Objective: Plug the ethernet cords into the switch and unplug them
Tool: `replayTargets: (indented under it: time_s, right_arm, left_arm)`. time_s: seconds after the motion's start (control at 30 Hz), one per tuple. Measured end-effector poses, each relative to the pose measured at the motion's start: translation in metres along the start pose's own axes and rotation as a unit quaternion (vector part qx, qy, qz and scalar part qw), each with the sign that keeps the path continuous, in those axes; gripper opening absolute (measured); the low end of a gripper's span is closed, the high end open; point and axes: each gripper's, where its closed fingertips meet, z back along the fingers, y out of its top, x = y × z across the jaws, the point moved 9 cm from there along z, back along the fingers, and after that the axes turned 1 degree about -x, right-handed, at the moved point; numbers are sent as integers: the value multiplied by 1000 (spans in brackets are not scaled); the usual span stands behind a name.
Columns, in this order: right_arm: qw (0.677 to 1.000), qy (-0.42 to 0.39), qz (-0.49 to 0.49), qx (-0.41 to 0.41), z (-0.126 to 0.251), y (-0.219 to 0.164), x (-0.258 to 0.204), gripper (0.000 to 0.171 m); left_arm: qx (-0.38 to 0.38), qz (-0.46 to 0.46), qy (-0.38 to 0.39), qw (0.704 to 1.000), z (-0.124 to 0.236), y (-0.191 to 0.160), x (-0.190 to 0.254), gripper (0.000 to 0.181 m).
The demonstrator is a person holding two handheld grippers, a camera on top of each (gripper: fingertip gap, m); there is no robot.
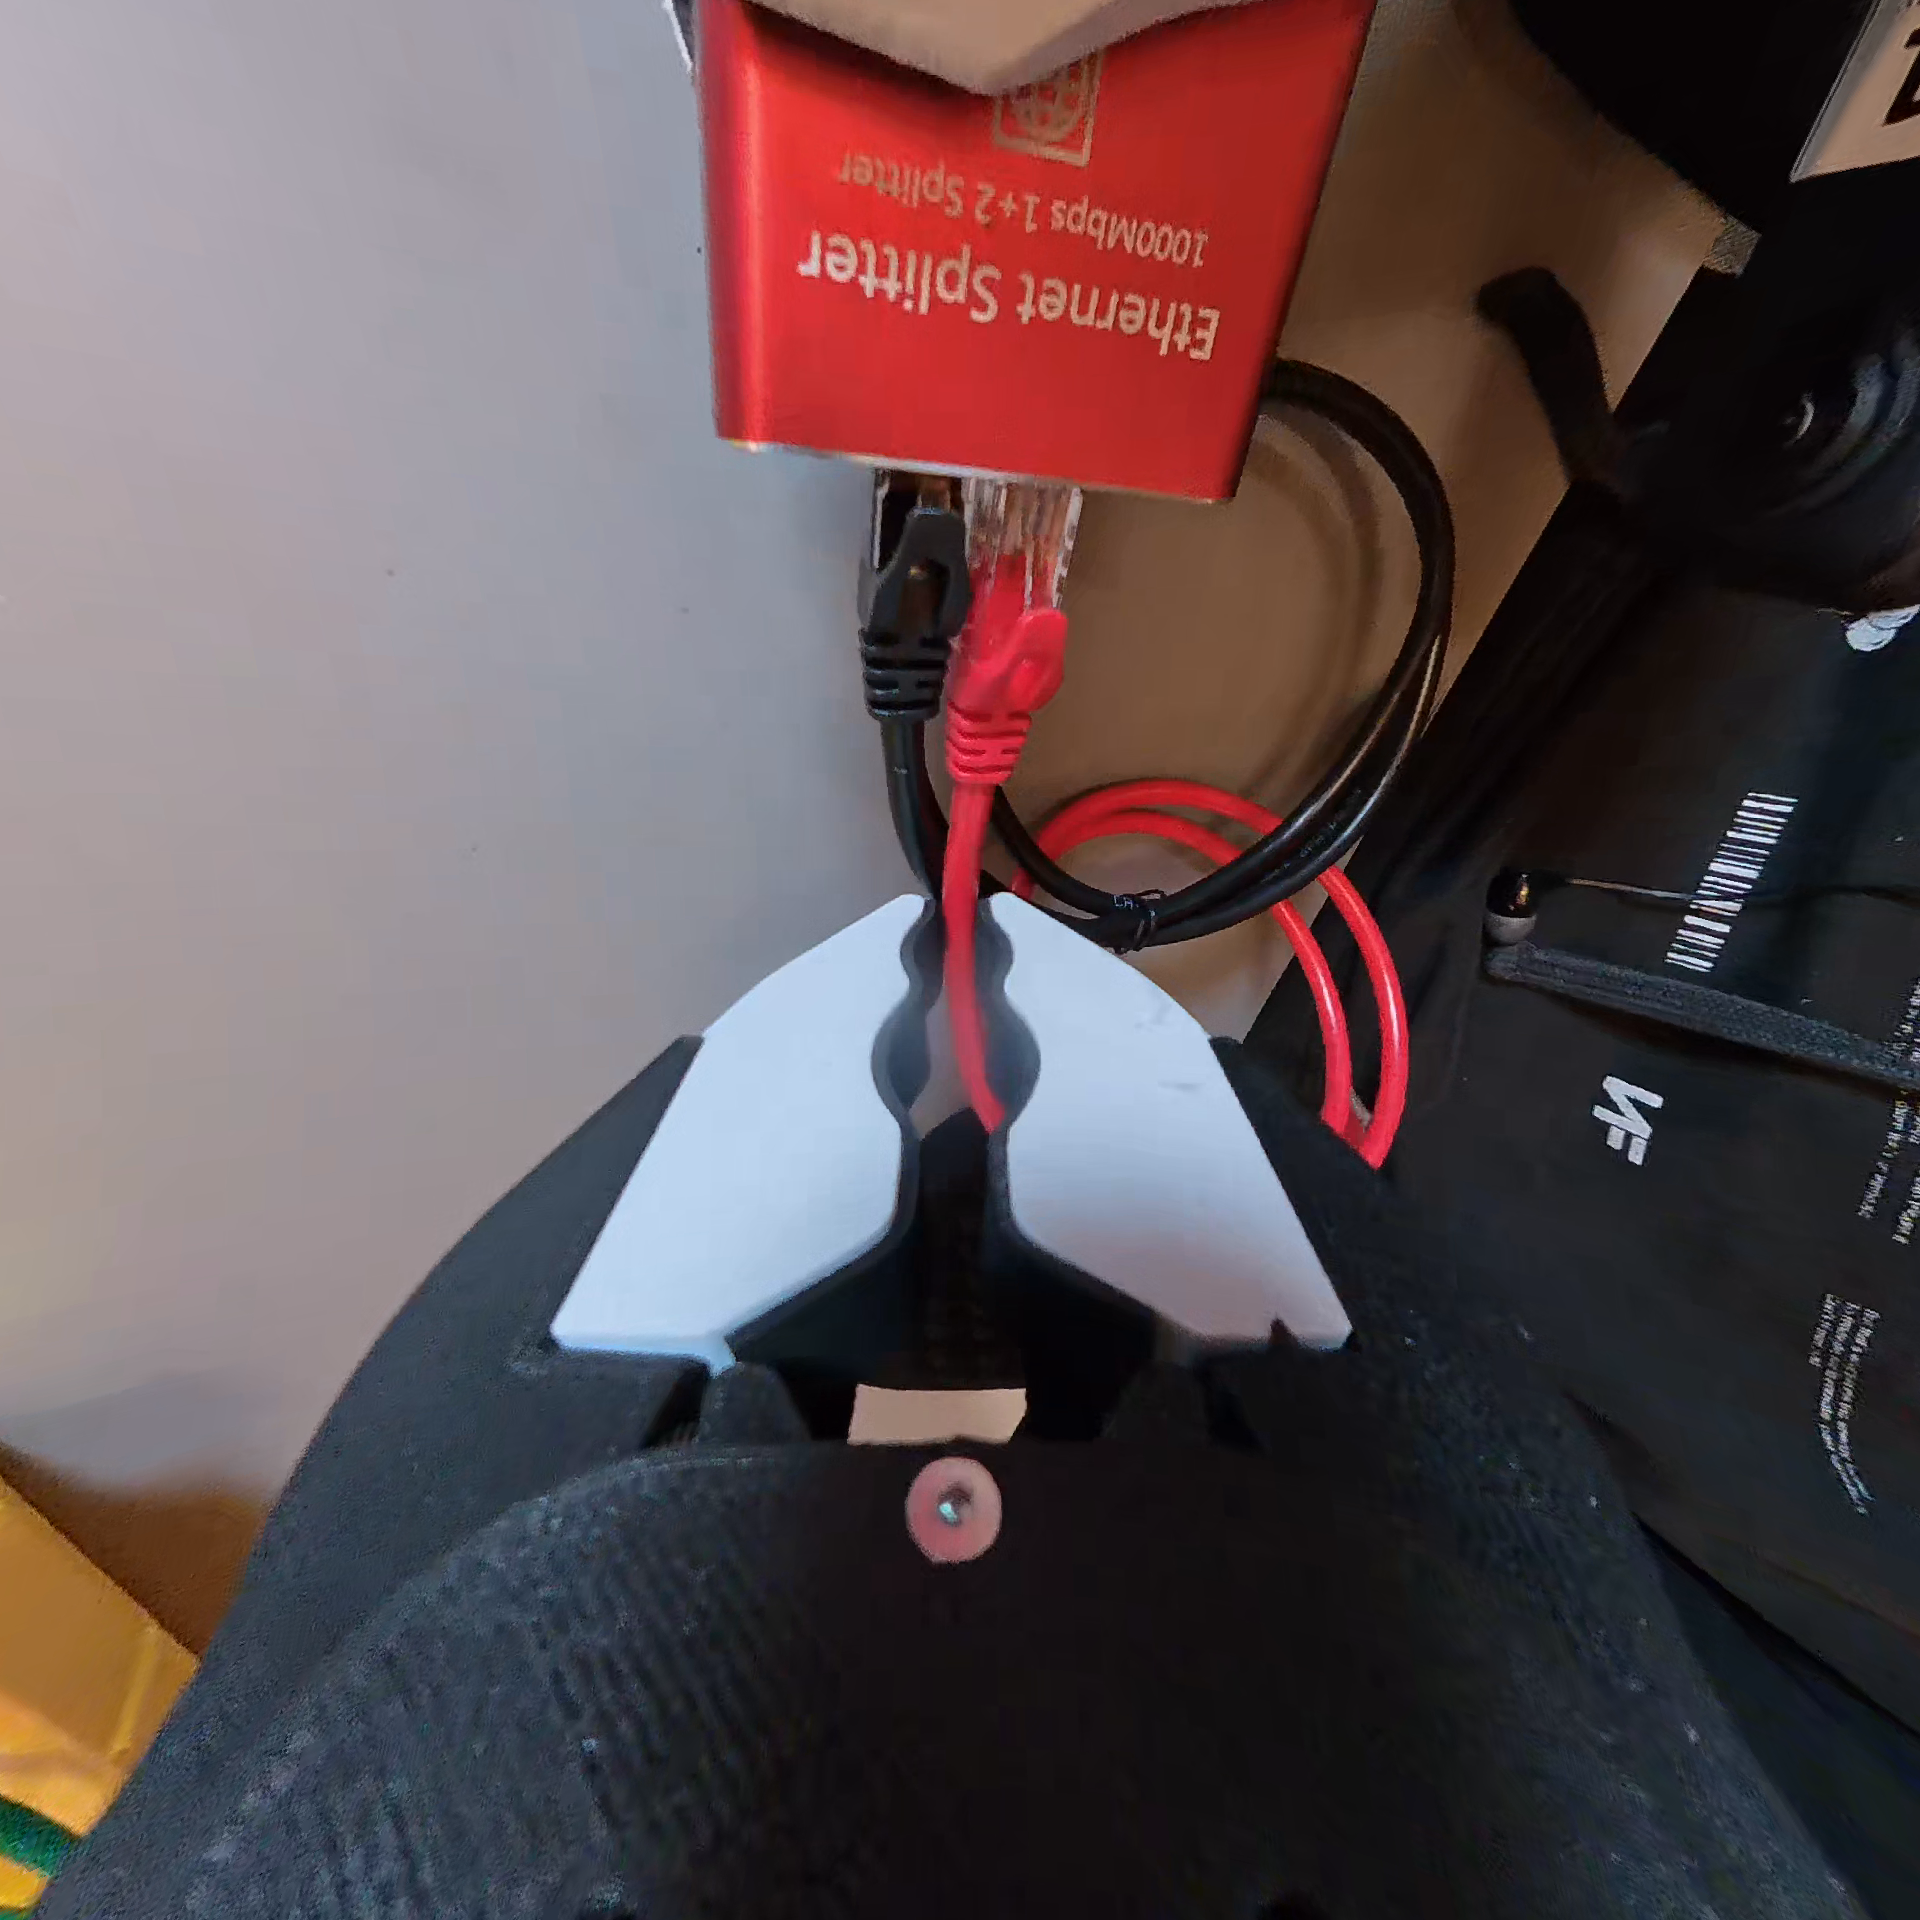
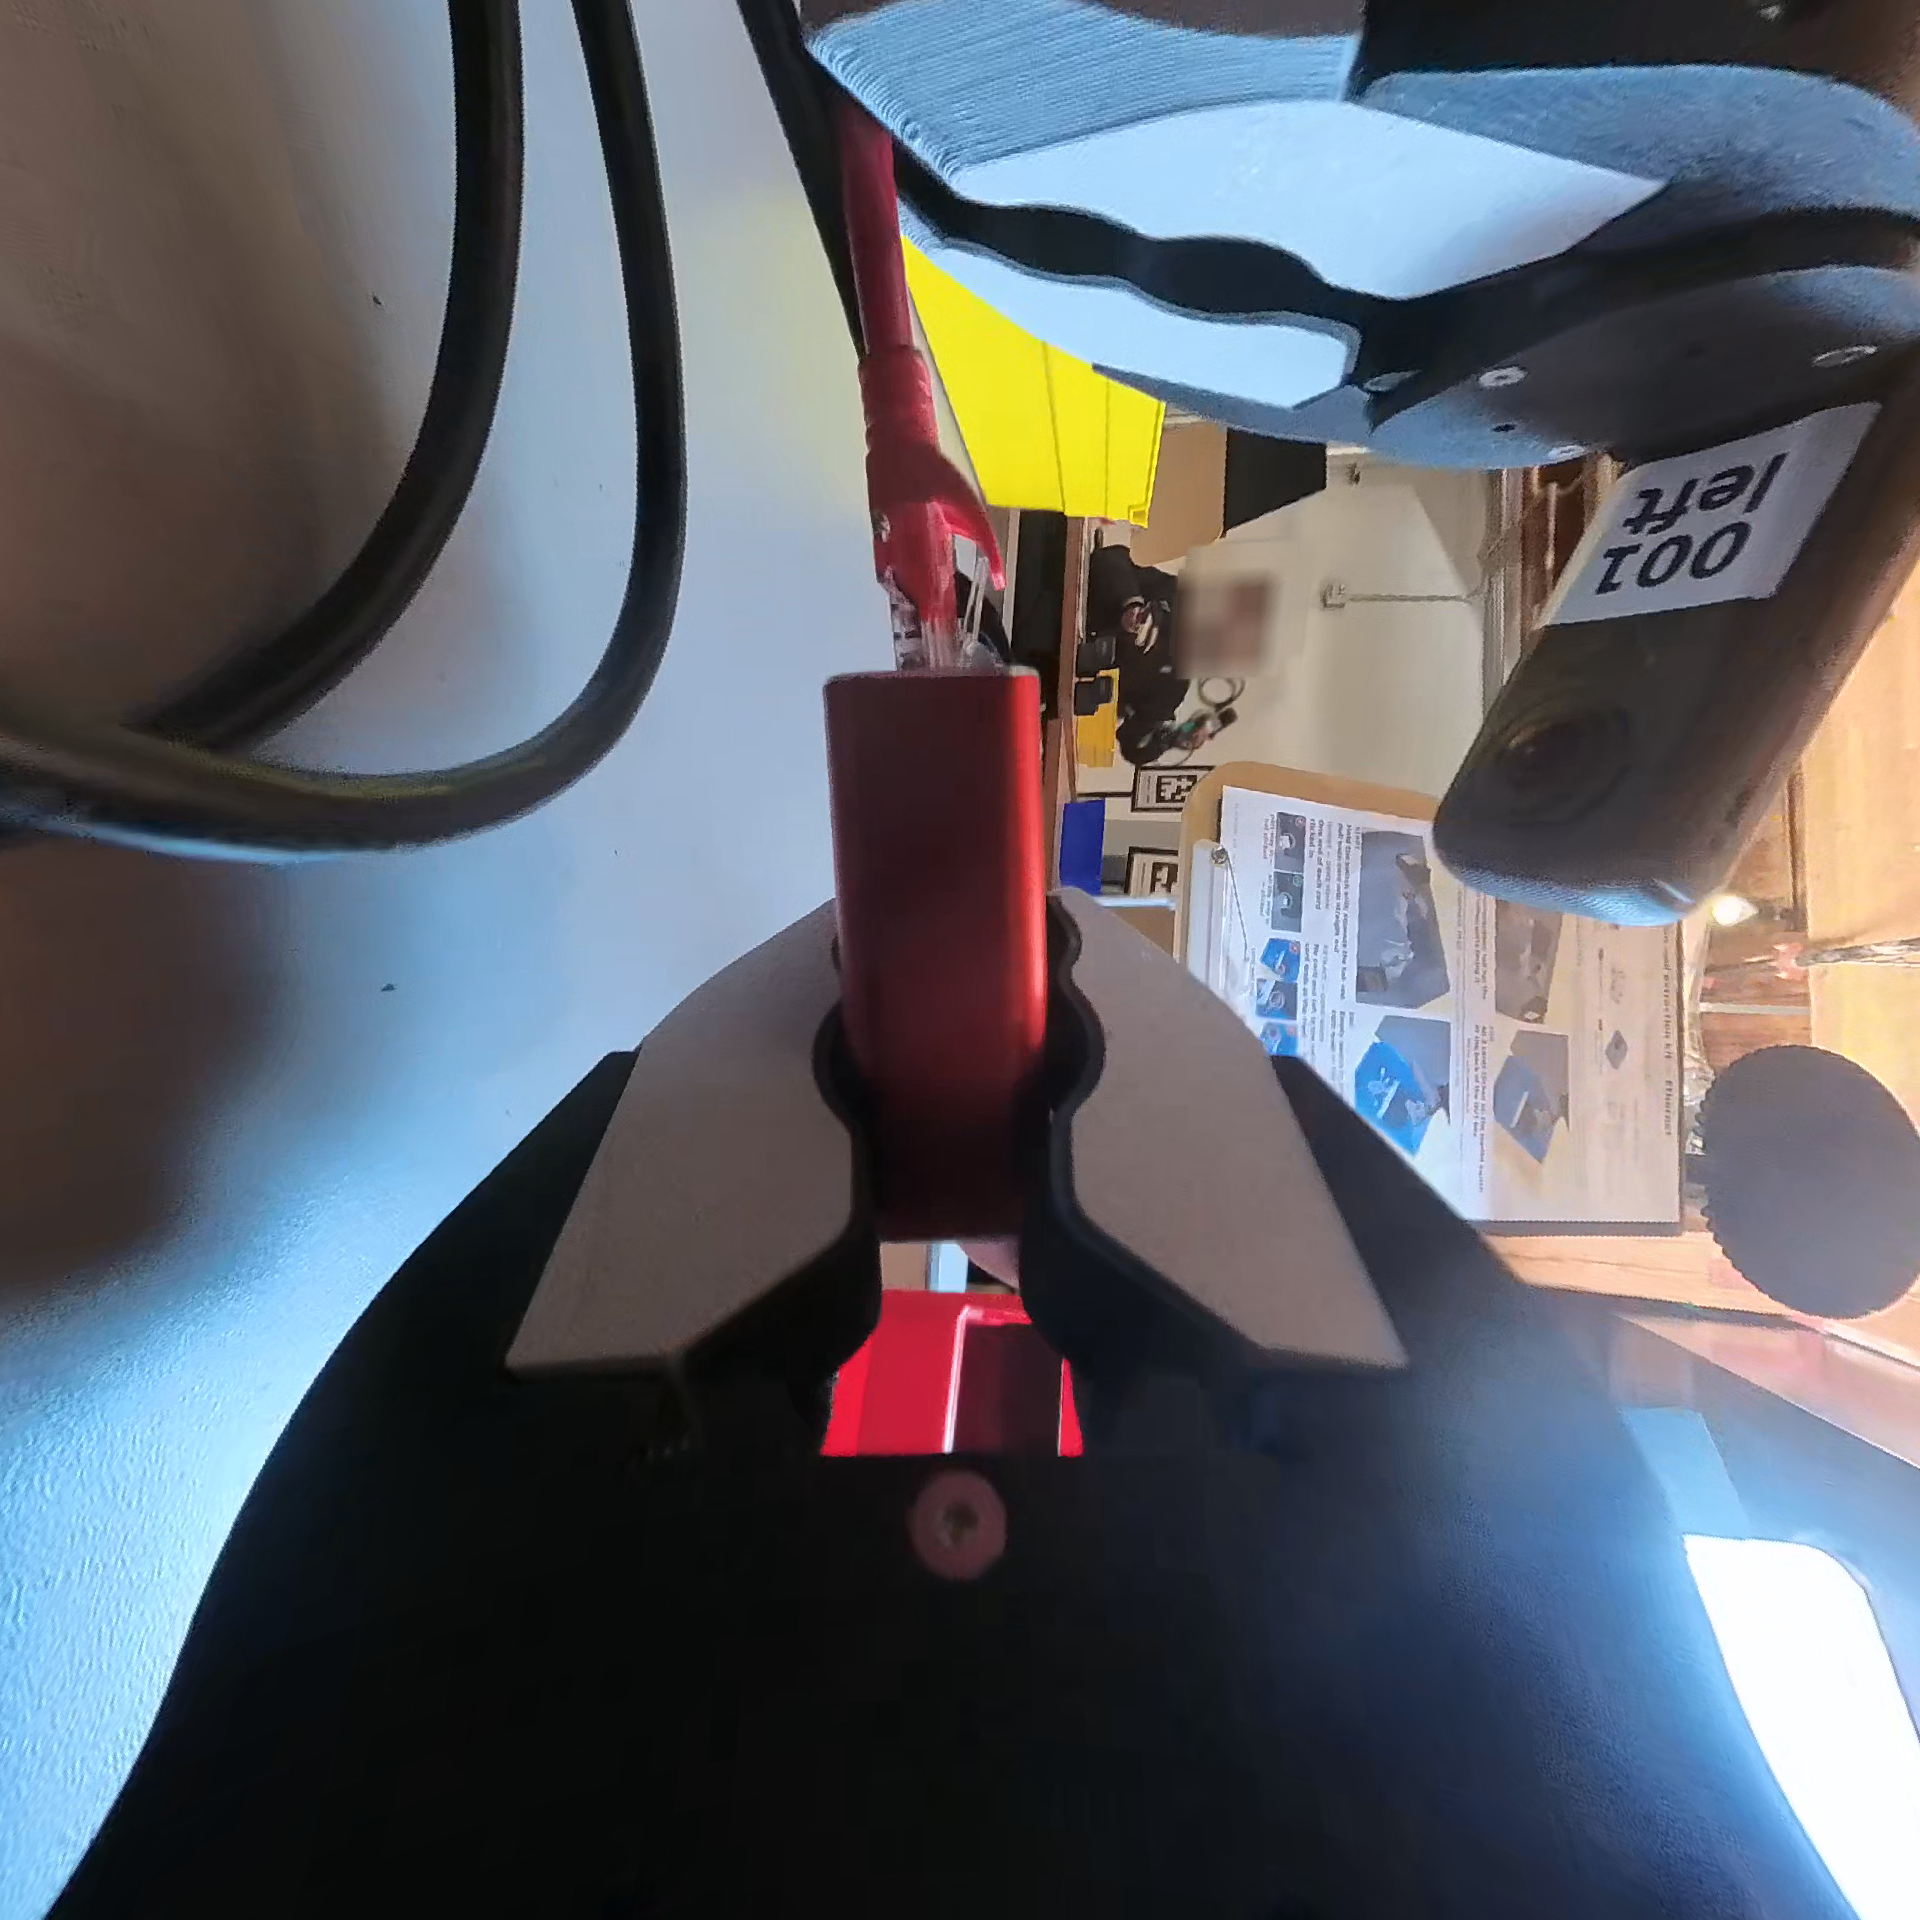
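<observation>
Cords first, seen from my left tongs: two of them, one black cord (image 1: 906, 613) and one red cord (image 1: 987, 727), sit side by side with their plugs in the near end of the single red switch box (image 1: 997, 260). My left tongs (image 1: 958, 914) are pressed almost together around the red cord a little below its plug, the white fingertips (image 1: 1081, 1039) on either side of it. The black cord passes just left of that pinch and swings out in a loop to the right, tied with a small band; the red cord coils in two loops behind it. All of this hangs over a pale table (image 1: 312, 623).

From my right tongs, the same red switch box (image 2: 935, 935) stands on edge between the two grey fingers (image 2: 1174, 1122), and my right tongs (image 2: 945, 935) are clamped on its lower half. One red plug (image 2: 925, 561) enters its top. Two black cord strands (image 2: 623, 416) hang at the left. My left tongs (image 2: 1132, 260) show overhead, along with their one camera (image 2: 1590, 779). A board with printed sheets (image 2: 1455, 987) stands behind.
</observation>
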Motion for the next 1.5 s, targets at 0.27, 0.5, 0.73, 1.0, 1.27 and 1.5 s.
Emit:
replayTargets:
  time_s: [0.27,0.5,0.73,1.0,1.27,1.5]
  right_arm:
    - [1000,6,-3,-7,0,1,0,29]
    - [999,12,-10,-29,-1,2,-1,29]
    - [998,43,-1,-53,-2,14,-5,28]
    - [994,72,-30,-82,-7,12,-4,28]
    - [995,23,-45,-87,-3,-9,3,29]
    - [996,-92,18,1,2,-12,26,30]
  left_arm:
    - [16,29,-124,992,-1,0,-3,5]
    - [48,25,-124,991,3,2,-11,4]
    - [67,9,-132,989,-13,-4,-15,3]
    - [116,-16,-133,984,-8,-9,-14,5]
    - [377,-96,-94,917,53,-35,-7,27]
    - [538,-61,-150,827,22,-49,-32,34]
